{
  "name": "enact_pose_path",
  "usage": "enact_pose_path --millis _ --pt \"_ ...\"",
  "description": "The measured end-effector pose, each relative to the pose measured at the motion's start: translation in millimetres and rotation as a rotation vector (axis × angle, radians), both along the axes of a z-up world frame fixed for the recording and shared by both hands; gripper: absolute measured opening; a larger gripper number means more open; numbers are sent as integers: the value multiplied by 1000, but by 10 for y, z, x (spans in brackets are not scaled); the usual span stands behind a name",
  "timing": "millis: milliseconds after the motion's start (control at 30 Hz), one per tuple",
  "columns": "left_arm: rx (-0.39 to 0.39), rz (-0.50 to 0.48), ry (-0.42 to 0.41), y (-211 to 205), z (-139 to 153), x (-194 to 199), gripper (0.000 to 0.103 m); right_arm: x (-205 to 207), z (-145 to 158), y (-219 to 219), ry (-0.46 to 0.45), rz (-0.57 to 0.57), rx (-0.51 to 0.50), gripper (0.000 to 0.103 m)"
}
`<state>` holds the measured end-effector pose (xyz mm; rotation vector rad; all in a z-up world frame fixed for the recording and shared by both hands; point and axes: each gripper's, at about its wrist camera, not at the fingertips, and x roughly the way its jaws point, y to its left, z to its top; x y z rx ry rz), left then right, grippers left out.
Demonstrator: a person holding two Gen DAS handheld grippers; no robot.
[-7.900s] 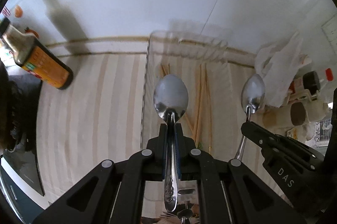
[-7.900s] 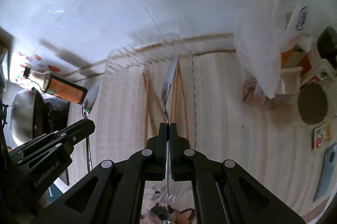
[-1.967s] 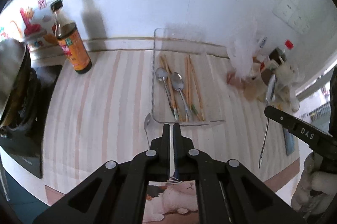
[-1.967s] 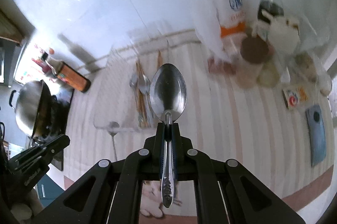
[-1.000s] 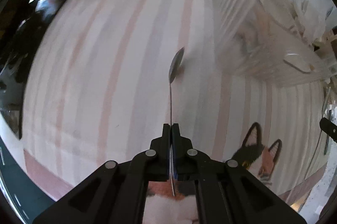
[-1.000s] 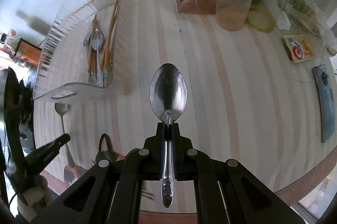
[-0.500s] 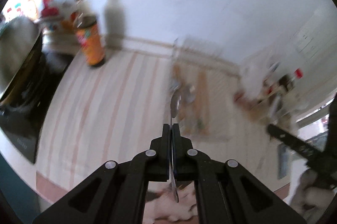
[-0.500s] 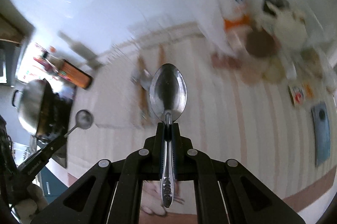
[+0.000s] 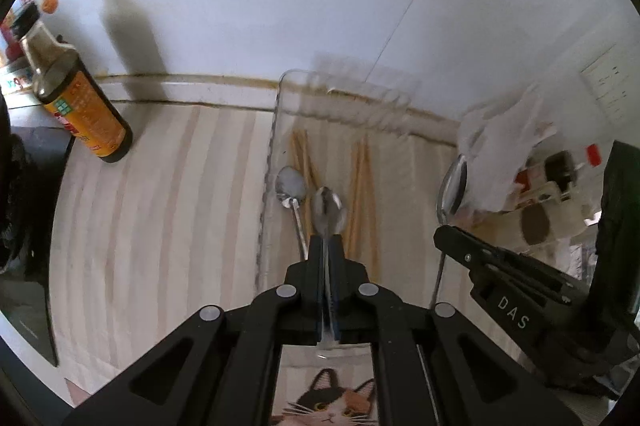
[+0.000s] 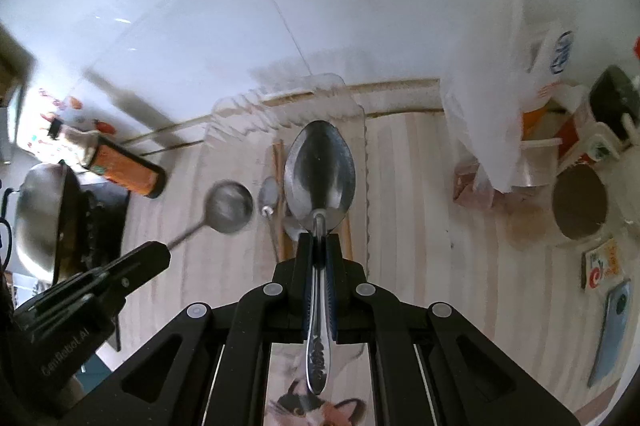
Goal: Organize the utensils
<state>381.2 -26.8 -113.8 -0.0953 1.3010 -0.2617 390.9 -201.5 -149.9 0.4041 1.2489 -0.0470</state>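
Note:
My left gripper (image 9: 326, 246) is shut on the handle of a steel spoon (image 9: 329, 210), whose bowl juts out above the clear plastic tray (image 9: 276, 130). In that tray lie a spoon (image 9: 291, 186) and wooden chopsticks (image 9: 362, 186). The right gripper (image 10: 319, 242) is shut on a larger spoon (image 10: 320, 174), bowl facing the camera, hanging over the tray (image 10: 364, 166). Each view shows the other tool: the right gripper (image 9: 440, 242) at the tray's right side, the left gripper (image 10: 160, 250) at its left with its round spoon (image 10: 228, 202). A second tray spoon is mostly hidden.
A soy sauce bottle (image 9: 76, 102) stands by the wall at the left, next to a wok (image 10: 40, 210) on the stove. Right of the tray are a white plastic bag (image 10: 508, 106), a brown-lidded jar (image 10: 580, 206) and a phone (image 10: 612, 330). A cat-print mat (image 9: 324, 398) lies at the front.
The left gripper has lifted its spoon off the counter and swung up over the tray. The right gripper has also risen with its spoon and now faces the tray and wall.

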Motion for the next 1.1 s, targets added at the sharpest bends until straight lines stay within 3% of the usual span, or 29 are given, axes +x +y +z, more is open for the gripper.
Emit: enact_pose_path --millis 67,133,167,200,233,367,533,600,700,867,1100 --pt "25 -2 4 8 -7 18 4 72 -114 -4 39 4 8 8" --pt "79 3 -17 20 18 0 13 81 -183 -6 63 5 7 16" --pt "110 8 -29 29 29 -17 18 69 -195 -16 64 0 4 27" --pt "148 10 -50 40 43 -53 34 59 -191 -23 63 -5 -3 36" --pt "170 17 -64 53 53 -76 54 41 -187 -24 63 -8 -11 39" --pt "240 35 -149 136 82 -229 67 -126 -134 -33 48 -21 -69 50" --pt "269 27 -200 215 57 -389 102 -405 -42 36 27 -31 -190 73" --pt "283 3 -196 218 4 -441 103 -524 -17 70 20 -34 -239 90" --pt "301 -18 -191 230 -68 -497 103 -681 -28 140 29 -40 -296 99" --pt "296 -43 -207 258 -85 -632 103 -883 -8 195 36 -76 -346 102" --pt "283 -43 -261 328 133 -905 103 -1168 203 268 0 -136 -387 102"
